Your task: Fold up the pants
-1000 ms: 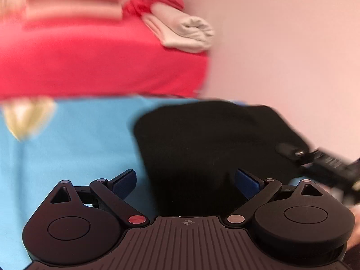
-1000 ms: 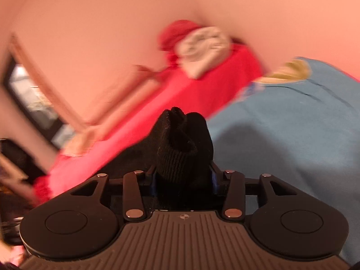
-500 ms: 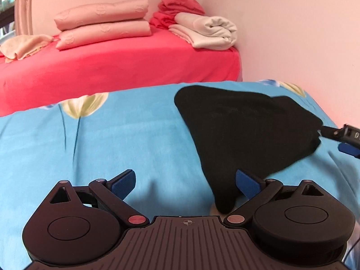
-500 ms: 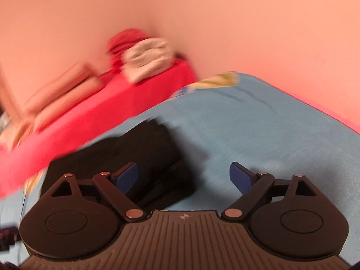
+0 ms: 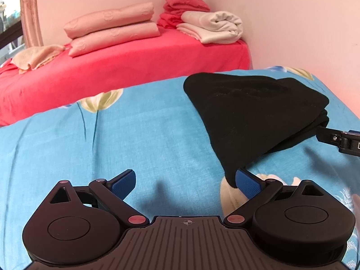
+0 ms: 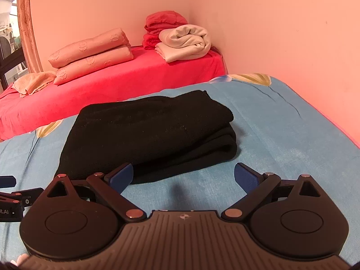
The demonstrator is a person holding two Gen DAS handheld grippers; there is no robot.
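The black pants (image 6: 153, 132) lie folded in a thick stack on the blue flowered bed sheet (image 6: 281, 135). In the left wrist view the pants (image 5: 254, 117) are ahead and to the right. My left gripper (image 5: 185, 181) is open and empty, its right pad next to the pants' near corner. My right gripper (image 6: 183, 176) is open and empty, just in front of the stack's near edge, its left pad by the fabric. The right gripper's tip (image 5: 337, 137) shows at the pants' right edge in the left wrist view.
Behind the blue sheet is a red-covered bed (image 5: 112, 72) with folded pink blankets (image 5: 112, 29), a rolled white towel (image 5: 216, 27), red cloths (image 5: 182, 6) and a beige towel (image 5: 36, 56). A pink wall (image 6: 281, 33) runs along the right. A mirror frame (image 6: 27, 22) stands at left.
My right gripper let go of the pants and opened; it has drawn back in front of the stack. The pants now lie flat. Both views have steadied from blur.
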